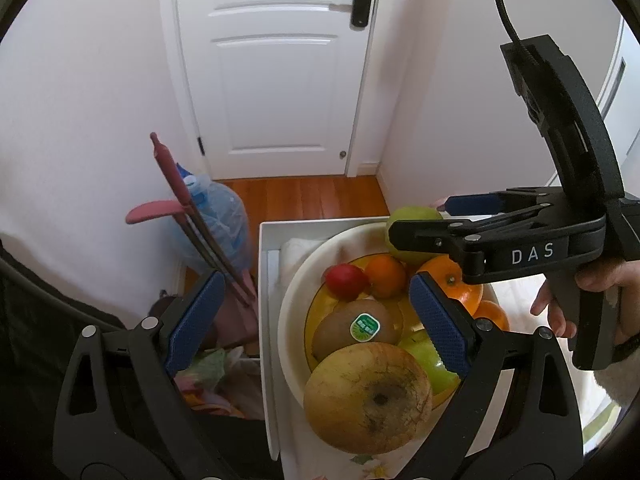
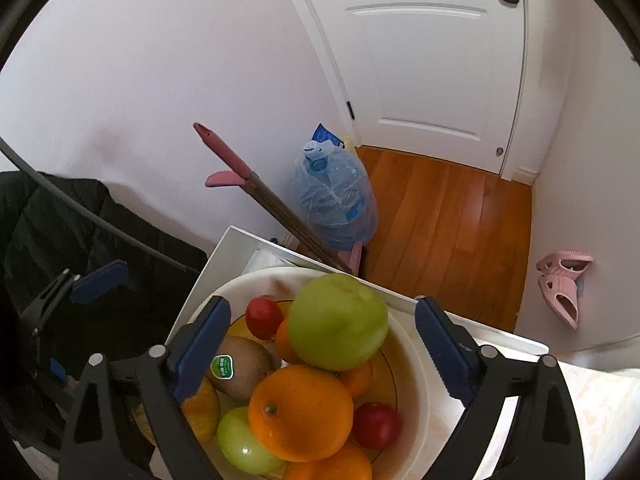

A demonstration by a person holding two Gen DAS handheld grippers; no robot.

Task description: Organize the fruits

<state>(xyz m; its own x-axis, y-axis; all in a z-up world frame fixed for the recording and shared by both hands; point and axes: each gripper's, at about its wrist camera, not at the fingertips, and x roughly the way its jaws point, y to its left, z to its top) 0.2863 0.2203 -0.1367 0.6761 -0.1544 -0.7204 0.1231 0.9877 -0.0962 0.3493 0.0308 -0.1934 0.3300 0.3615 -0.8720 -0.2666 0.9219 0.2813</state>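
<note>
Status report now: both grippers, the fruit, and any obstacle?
Left gripper open, above bowl. Right gripper open around green fruit on top of pile, fingers clear of it. No obstacle seen.

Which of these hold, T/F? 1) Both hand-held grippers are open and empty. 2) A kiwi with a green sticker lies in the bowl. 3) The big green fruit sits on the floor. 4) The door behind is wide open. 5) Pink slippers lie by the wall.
1) True: the left hand-held gripper and the right hand-held gripper both stand open with nothing pressed between the pads.
2) True: the kiwi carries a green sticker and lies in the bowl.
3) False: the big green fruit rests on top of the pile in the bowl.
4) False: the door is closed.
5) True: pink slippers lie beside the wall on the right.
</note>
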